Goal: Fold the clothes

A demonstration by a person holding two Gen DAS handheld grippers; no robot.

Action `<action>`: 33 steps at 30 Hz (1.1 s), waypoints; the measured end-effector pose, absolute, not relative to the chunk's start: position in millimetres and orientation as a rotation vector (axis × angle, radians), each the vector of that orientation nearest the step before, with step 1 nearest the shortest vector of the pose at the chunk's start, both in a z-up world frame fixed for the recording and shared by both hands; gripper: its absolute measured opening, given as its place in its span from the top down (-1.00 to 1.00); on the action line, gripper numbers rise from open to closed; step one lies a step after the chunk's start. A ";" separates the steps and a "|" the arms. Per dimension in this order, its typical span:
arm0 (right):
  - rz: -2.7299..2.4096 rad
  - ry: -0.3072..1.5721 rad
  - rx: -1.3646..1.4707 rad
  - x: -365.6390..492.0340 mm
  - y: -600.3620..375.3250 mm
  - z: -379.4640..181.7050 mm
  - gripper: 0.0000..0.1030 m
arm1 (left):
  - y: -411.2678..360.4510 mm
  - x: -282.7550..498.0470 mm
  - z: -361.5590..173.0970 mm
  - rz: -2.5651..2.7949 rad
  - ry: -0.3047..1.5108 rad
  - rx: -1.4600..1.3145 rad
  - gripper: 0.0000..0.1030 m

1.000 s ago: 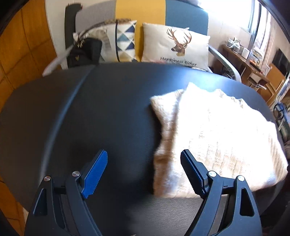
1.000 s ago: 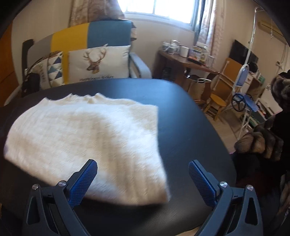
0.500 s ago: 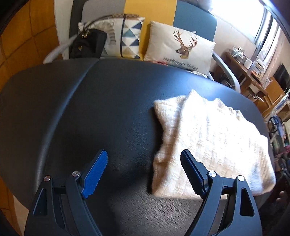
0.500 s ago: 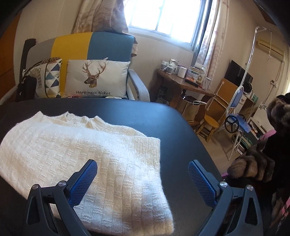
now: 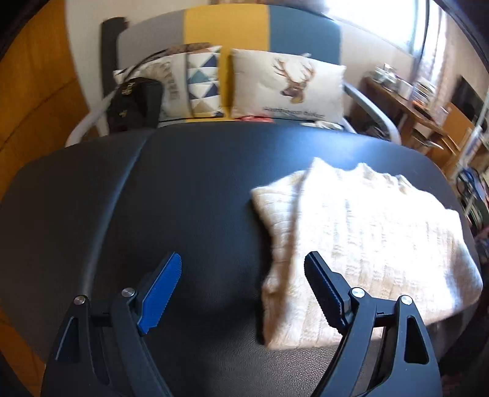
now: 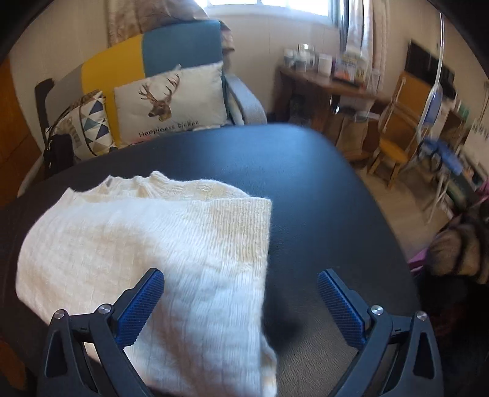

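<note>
A cream knitted sweater point(image 5: 366, 241) lies folded on the black table point(image 5: 152, 213), toward its right half. My left gripper point(image 5: 241, 293) hovers open above the sweater's left edge; its right finger is over the knit and its left finger over bare table. In the right wrist view the same sweater point(image 6: 146, 244) fills the lower left of the black table point(image 6: 321, 198). My right gripper point(image 6: 241, 305) is open above the sweater's right edge, with nothing between its fingers.
Behind the table stands a sofa point(image 5: 226, 27) with a deer cushion point(image 5: 287, 88), a triangle-pattern cushion point(image 5: 204, 82) and a black bag point(image 5: 134, 103). A cluttered wooden desk point(image 6: 327, 82) and wooden chairs point(image 6: 400, 134) are to the right. A furry dark garment point(image 6: 458, 253) sits beyond the table's right edge.
Both grippers stay open and empty. The left view has tilted up a little. The right gripper has swung rightward and pitched down, so the sweater's right edge now lies between its fingers.
</note>
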State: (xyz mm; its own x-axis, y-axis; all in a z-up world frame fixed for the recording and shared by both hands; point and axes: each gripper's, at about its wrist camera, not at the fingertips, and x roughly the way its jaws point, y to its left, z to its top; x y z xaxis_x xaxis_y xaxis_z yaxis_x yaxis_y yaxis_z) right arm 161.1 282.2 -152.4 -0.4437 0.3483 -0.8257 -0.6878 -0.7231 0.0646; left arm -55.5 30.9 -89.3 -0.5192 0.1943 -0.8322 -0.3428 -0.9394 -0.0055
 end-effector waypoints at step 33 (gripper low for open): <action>2.335 0.617 -1.122 200.3 257.9 -116.0 -0.95 | 47.7 -53.9 -123.3 2.144 -0.009 -1.347 -0.66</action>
State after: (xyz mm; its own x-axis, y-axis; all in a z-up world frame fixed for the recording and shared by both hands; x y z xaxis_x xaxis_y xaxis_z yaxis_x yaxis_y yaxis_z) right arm 200.3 257.9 -116.0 -0.5529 0.2197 -0.8038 -0.5878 -0.7865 0.1894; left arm -53.9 47.7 -123.3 -0.3046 0.4885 -0.8177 -0.4817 -0.8196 -0.3102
